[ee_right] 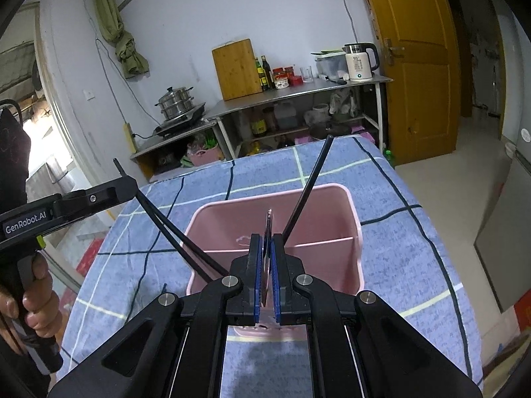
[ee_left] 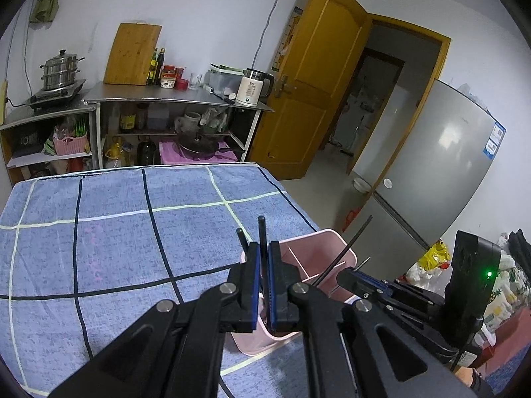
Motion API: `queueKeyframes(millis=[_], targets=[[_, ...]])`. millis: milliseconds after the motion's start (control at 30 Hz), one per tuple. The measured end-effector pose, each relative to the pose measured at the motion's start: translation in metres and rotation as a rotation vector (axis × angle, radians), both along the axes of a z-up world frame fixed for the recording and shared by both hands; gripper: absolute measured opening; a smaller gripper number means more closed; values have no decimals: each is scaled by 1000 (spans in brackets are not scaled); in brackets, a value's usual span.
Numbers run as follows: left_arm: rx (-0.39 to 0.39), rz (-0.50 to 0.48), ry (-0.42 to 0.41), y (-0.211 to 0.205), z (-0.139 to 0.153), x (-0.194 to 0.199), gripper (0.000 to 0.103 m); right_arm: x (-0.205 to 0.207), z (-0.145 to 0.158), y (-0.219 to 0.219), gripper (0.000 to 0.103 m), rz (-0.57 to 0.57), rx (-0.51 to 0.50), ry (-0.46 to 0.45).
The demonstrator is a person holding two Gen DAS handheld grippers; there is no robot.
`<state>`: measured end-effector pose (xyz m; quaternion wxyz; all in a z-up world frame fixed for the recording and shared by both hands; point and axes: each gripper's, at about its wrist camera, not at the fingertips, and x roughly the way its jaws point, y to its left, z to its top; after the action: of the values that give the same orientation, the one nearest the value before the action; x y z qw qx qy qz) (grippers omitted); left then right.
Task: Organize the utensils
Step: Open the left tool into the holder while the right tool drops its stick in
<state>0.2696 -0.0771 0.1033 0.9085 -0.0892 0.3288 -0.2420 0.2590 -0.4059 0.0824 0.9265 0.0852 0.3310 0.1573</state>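
At the near right corner of the blue checked tablecloth (ee_right: 415, 232) stands the pink plastic divided utensil bin (ee_right: 318, 212), its right wall close to the cloth's edge, with open cloth stretching away toward ten and twelve o'clock. A thin black chopstick (ee_right: 307, 185) leans out of the bin toward one o'clock. The right gripper (ee_right: 266, 275) hangs over the bin's near rim, its blue pads drawn narrow on a thin flat metal utensil (ee_right: 267, 229) seen edge-on; what kind of utensil it is cannot be made out, and its lower end is hidden between the pads. At nine o'clock from the bin, the left gripper (ee_left: 262, 285) is closed tight on a pair of black chopsticks (ee_left: 262, 238); their tips slant down toward the bin's near left corner and vanish behind the right gripper's linkage. Past the bin's right wall lies bare floor (ee_right: 464, 146).
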Motion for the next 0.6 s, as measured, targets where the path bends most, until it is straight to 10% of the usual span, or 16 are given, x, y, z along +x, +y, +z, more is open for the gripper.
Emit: queueKeyframes(millis=[600], targets=[[-10, 61, -105, 45, 27, -65, 23, -56, 38, -12, 19, -32, -11, -112]])
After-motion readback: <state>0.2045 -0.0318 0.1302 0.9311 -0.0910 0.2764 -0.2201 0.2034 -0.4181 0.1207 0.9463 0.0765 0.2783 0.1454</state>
